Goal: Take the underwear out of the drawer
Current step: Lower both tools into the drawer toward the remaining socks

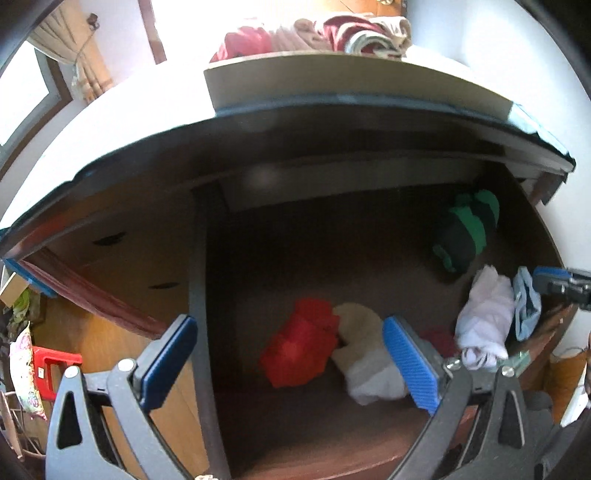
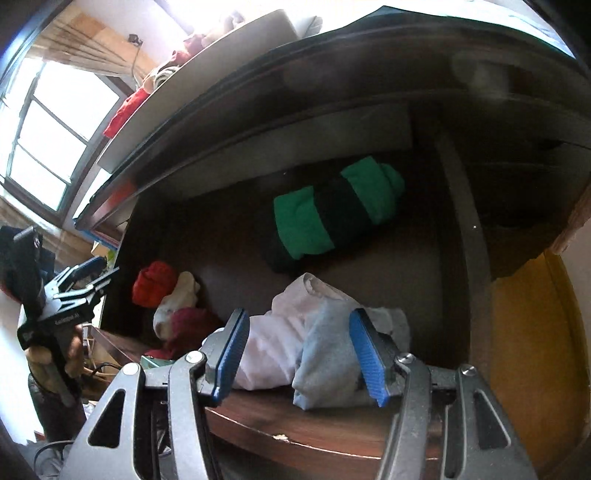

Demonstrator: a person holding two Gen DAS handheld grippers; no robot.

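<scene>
The dark wooden drawer (image 1: 314,454) is pulled open with rolled underwear inside. In the left wrist view lie a red roll (image 1: 299,343), a cream and white roll (image 1: 365,354), a pale pink roll (image 1: 484,317), a light blue piece (image 1: 526,310) and a green and black roll (image 1: 469,229). My left gripper (image 1: 291,362) is open above the drawer's left front. My right gripper (image 2: 299,354) is open, its jaws standing either side of the light blue piece (image 2: 332,354) and the pale pink roll (image 2: 269,347) at the drawer's front edge (image 2: 295,424). The green and black roll (image 2: 332,214) lies behind.
A tabletop (image 1: 147,110) overhangs the drawer, carrying a tray (image 1: 332,85) with red and beige cloths (image 1: 314,33). A red stool (image 1: 51,365) stands on the floor at left. The left gripper shows in the right wrist view (image 2: 85,284), held in a hand. A window (image 2: 48,122) is at left.
</scene>
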